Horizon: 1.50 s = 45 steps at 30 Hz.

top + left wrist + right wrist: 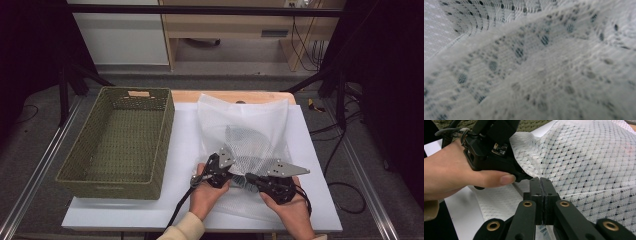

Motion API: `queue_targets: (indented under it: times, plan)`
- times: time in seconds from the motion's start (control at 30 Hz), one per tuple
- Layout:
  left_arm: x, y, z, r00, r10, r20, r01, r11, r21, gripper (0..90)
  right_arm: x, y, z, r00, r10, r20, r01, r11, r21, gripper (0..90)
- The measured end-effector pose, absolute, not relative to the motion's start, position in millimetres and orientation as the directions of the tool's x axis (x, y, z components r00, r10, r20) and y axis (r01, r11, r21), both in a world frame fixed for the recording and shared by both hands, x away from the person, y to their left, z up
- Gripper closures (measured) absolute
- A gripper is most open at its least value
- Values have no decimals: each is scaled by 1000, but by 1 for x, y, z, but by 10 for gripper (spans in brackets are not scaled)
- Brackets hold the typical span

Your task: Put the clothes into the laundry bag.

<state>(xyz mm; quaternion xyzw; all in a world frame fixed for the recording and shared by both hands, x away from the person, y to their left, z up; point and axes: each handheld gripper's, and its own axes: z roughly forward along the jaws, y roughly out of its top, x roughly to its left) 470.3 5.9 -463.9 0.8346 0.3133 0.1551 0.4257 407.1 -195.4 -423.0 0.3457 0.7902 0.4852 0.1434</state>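
Step in hand: both grippers at the near edge of the white mesh laundry bag [245, 135], which lies flat on the white table sheet [180, 150], right of the empty green woven basket [120, 142]. Right gripper [540, 181] jaws pressed together, pinching the mesh hem at the bag's near edge. Left gripper [212, 175] tips buried in the fabric; left gripper view is blurred mesh right at the lens, jaws read as closed on the mesh. Dark item inside the bag, can't identify. Likely next: lift or spread the near edge with both grips held firm, mesh slips easily. No brand, label or readable writing; basket tag [138, 93] is blank at this size
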Motion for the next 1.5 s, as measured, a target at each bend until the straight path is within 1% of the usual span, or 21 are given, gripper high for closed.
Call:
queue_targets:
  times: [0.3, 0.6, 1.0, 1.23, 1.5]
  plan:
    - [476, 5, -464, 740, 672, 4, 394, -439, 808, 900, 408, -195, -423, -718, 687, 111, 408, 286, 867, 896]
    - [481, 4, -466, 730, 683, -5, 399, -421, 814, 900, 411, -193, -423, -713, 691, 121, 415, 277, 866, 896]
    - [484, 3, -466, 718, 696, -9, 406, -408, 818, 900, 413, -193, -423, -712, 695, 105, 409, 288, 866, 896]
    - [474, 8, -462, 737, 676, -19, 400, -413, 819, 900, 412, -195, -422, -712, 696, 96, 406, 296, 865, 896]
    - [447, 16, -451, 775, 630, -39, 372, -406, 835, 900, 411, -200, -419, -707, 701, 91, 403, 293, 867, 896]
